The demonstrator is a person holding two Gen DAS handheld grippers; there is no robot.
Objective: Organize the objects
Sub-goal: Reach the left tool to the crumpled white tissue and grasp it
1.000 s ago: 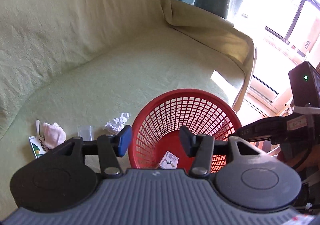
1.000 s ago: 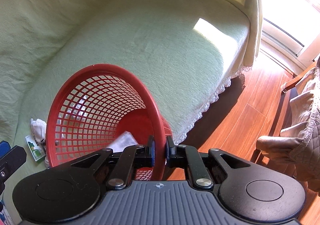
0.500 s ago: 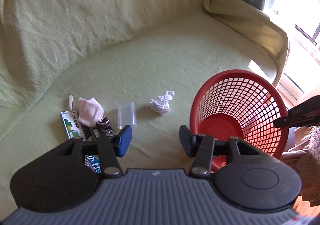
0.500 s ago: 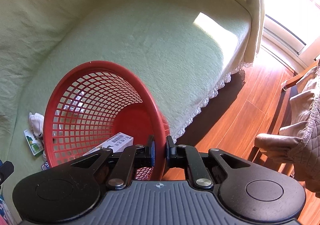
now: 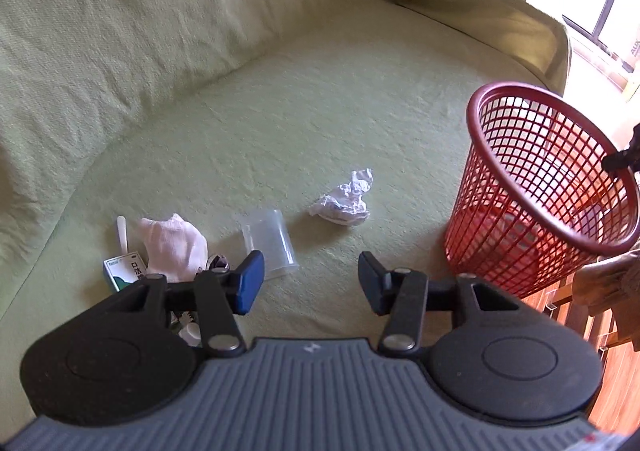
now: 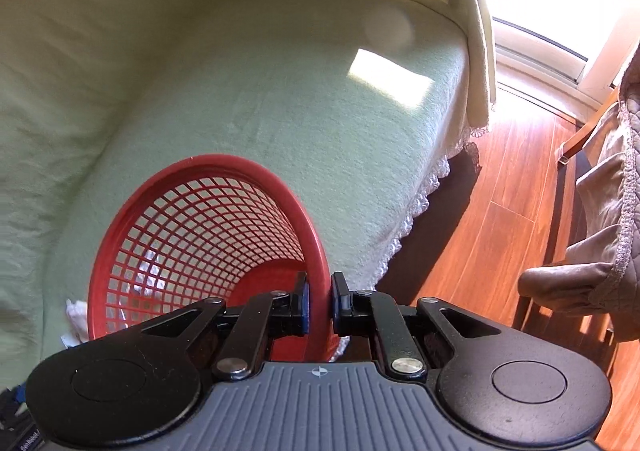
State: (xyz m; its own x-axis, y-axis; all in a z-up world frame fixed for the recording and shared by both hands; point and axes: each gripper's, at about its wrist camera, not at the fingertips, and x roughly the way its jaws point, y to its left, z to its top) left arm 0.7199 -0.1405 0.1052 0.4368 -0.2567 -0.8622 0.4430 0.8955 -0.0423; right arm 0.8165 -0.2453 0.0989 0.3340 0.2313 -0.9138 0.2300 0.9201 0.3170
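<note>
One red mesh basket (image 6: 208,219), tilted, rim clamped by right gripper (image 6: 319,303).

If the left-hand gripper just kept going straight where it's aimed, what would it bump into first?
Probably the sofa cover: the left gripper has open, empty jaws framing bare fabric. The clear plastic cup lies just beside that line and the crumpled paper a little beyond; depth is uncertain.

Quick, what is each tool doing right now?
Left tool: open, holding nothing.
Right tool: closed on the red basket rim.
</note>
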